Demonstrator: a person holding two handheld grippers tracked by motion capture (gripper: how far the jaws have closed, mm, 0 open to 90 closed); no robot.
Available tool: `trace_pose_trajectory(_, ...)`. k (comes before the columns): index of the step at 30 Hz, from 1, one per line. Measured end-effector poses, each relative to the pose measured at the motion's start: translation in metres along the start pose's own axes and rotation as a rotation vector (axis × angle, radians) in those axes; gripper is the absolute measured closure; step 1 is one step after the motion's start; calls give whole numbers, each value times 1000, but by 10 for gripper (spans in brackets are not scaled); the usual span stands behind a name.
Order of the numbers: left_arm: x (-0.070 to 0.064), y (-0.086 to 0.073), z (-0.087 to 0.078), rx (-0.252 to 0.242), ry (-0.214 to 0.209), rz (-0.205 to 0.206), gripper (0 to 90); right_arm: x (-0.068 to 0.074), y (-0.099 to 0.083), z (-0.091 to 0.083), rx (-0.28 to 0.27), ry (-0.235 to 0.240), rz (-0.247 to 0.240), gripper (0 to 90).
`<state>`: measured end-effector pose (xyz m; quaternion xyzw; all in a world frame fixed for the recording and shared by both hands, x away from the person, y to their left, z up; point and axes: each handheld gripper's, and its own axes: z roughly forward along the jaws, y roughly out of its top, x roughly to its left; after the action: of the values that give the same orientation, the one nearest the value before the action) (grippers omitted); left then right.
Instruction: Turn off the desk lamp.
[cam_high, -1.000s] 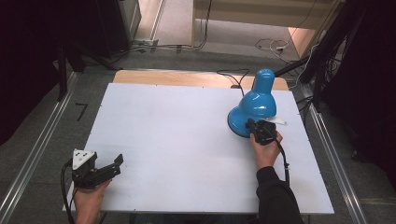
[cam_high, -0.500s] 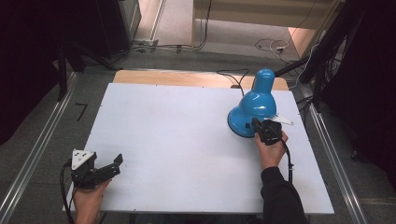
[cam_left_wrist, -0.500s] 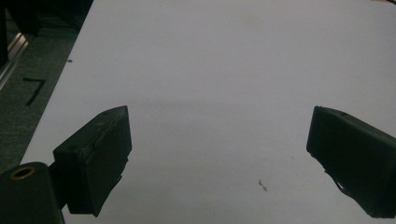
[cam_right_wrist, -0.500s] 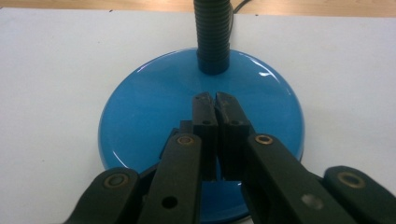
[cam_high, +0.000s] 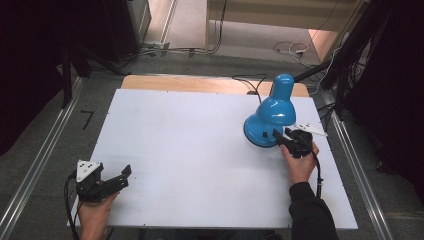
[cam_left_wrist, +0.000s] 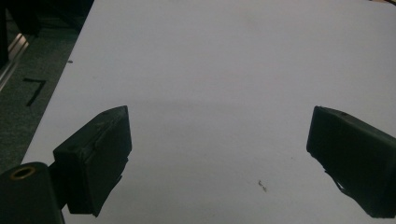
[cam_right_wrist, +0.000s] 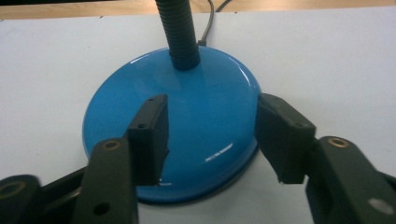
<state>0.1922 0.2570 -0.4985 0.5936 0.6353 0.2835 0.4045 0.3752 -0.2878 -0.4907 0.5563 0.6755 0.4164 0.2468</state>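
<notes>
At the near edge of the lamp base (cam_right_wrist: 182, 121), the right gripper (cam_right_wrist: 212, 140) stood with its jaws parted to a moderate gap and held nothing. In the right gripper view, the left jaw sat over the glossy blue top of the base, while the right jaw hung at the base's outer rim, over the white table (cam_right_wrist: 327, 60). Whether either jaw touched the base could not be told.

The step in hand appeared to be an approach to the base, possibly to grip or shift it. To do it well, the operator would likely need a wider opening or a different hold point, since the base is broader than the gap shown. The smooth, domed surface would probably let the jaws slip, so the rim would offer better purchase. The ribbed black neck (cam_right_wrist: 180, 32), rising from the base centre beyond the jaws, would be a narrower alternative.

Seen from above, the blue lamp (cam_high: 272, 112) stood toward the far right of the table, with its shade tilted over the base and its cord (cam_high: 247, 80) running off the far edge. The right gripper (cam_high: 292, 140) lay just beside the lamp on the person's side.

Well apart from the lamp, at the near left corner, the left gripper (cam_high: 112, 182) hung wide open and empty above bare table (cam_left_wrist: 210, 70).
</notes>
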Motion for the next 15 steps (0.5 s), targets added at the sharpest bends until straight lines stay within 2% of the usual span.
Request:
trace_pose_trajectory(5,0,0,0,1,2,1,73,-8,-4,-8,3,2,7,294)
trace_pose_trajectory(15,-2,0,0,4,3,2,73,-19,-13,-28,7,28,19,229)
